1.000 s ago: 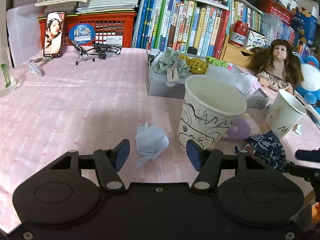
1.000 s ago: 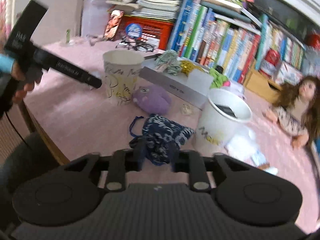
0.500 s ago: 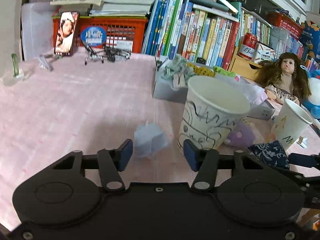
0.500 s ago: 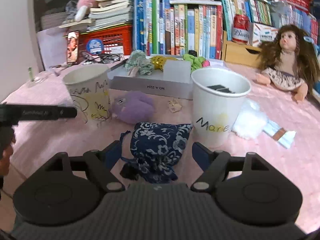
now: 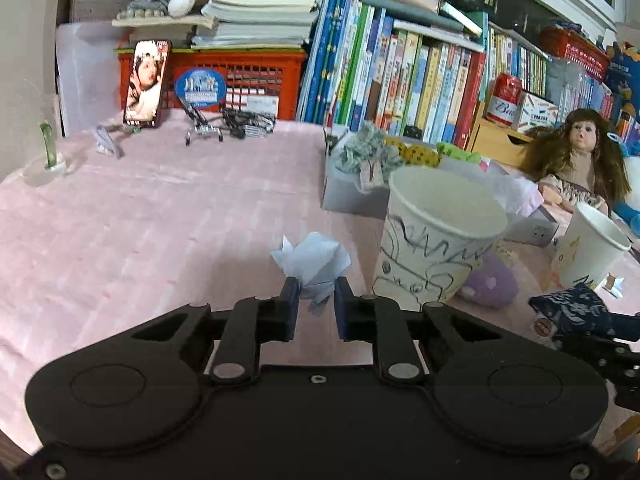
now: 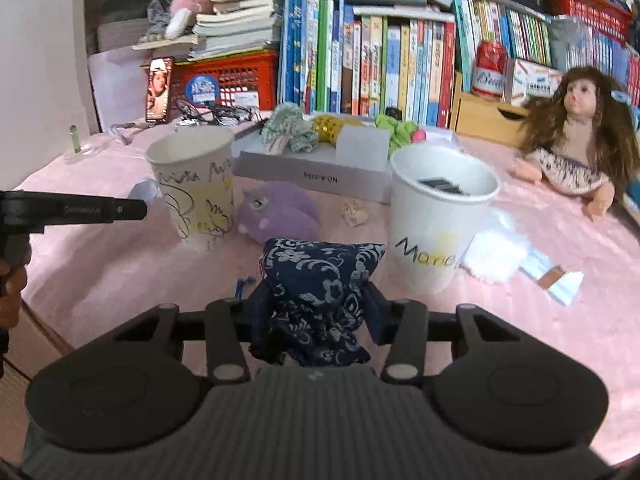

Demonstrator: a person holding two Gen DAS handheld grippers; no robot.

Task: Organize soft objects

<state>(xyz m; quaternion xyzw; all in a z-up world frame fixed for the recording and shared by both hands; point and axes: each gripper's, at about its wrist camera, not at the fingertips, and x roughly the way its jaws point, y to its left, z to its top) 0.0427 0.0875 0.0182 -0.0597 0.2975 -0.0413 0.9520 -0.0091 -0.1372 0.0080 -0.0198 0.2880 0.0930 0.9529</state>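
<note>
My left gripper [image 5: 314, 300] is shut on a crumpled pale blue tissue [image 5: 312, 266] just above the pink tablecloth, left of a scribbled paper cup [image 5: 434, 240]. My right gripper [image 6: 316, 300] is shut on a dark blue floral cloth pouch [image 6: 320, 280], held between that scribbled cup [image 6: 196, 184] and a white cup marked "Marie" [image 6: 438, 220]. A purple plush [image 6: 276, 214] lies behind the pouch. The pouch also shows at the right edge of the left wrist view [image 5: 568, 308].
A grey box lid [image 6: 312, 172] holding small fabric toys sits behind the cups. A doll [image 6: 576, 140] lies at right, a white fluffy piece [image 6: 496, 248] beside the "Marie" cup. Books [image 6: 380, 64] and a red crate [image 5: 244, 76] line the back.
My left gripper closed on the tissue and lifted it slightly. My right gripper, open half a second ago, closed on the floral pouch and raised it.
</note>
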